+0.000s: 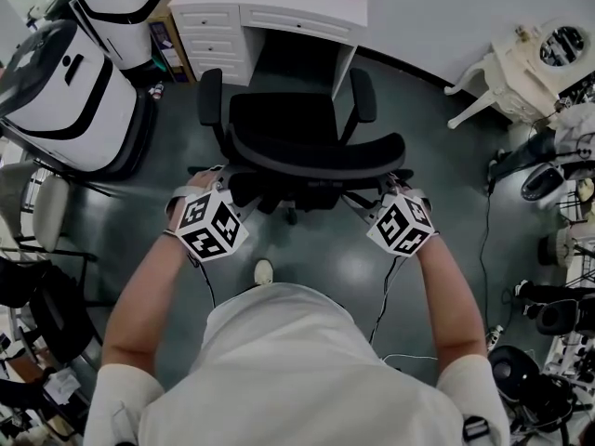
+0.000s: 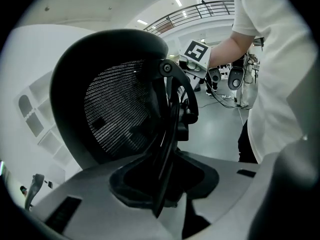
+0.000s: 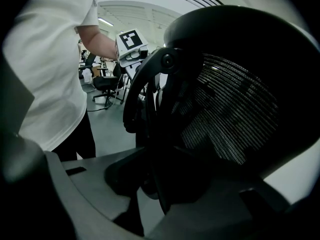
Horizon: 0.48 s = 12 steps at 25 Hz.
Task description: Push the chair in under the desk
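Black chair (image 1: 316, 156) backrest ends clamped inside left gripper (image 1: 219, 180), right gripper (image 1: 392, 182).

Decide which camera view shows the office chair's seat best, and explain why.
The head view: it looks down on the whole seat between both armrests. Both gripper views are filled by the mesh backrest, which hides the seat.

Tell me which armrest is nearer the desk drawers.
The armrest on the head view's left, just in front of the drawers; the other armrest is off to their right.
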{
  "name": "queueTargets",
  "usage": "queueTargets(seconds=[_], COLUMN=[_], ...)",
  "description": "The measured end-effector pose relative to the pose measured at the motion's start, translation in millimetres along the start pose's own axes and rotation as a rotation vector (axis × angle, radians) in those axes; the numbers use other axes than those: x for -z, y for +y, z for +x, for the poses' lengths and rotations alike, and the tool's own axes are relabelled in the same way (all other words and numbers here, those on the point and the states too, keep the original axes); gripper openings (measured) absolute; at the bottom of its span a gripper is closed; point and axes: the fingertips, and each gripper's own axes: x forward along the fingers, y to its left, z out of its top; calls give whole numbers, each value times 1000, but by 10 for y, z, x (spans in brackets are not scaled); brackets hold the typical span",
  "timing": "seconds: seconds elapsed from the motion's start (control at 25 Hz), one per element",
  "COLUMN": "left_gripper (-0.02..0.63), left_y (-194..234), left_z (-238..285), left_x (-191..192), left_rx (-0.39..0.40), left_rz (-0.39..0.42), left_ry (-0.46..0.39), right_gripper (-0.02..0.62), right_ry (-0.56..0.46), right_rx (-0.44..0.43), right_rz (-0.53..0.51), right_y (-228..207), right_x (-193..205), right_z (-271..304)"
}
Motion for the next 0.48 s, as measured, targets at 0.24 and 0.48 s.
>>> queueTargets(seconds=[0.24, 0.48], left_gripper=[127, 130], left_y=[249, 467], left_z=[11, 37], left_x=[120, 227], left_rx=[26, 37], left_rz=[18, 45], left_ry=[-10, -28], right_gripper=[114, 114], right_ry=[6, 22], right_rx=[26, 46], right_rz=[31, 58], right_y=[-133, -243], right_x=[-115, -201], right_z=[147, 293])
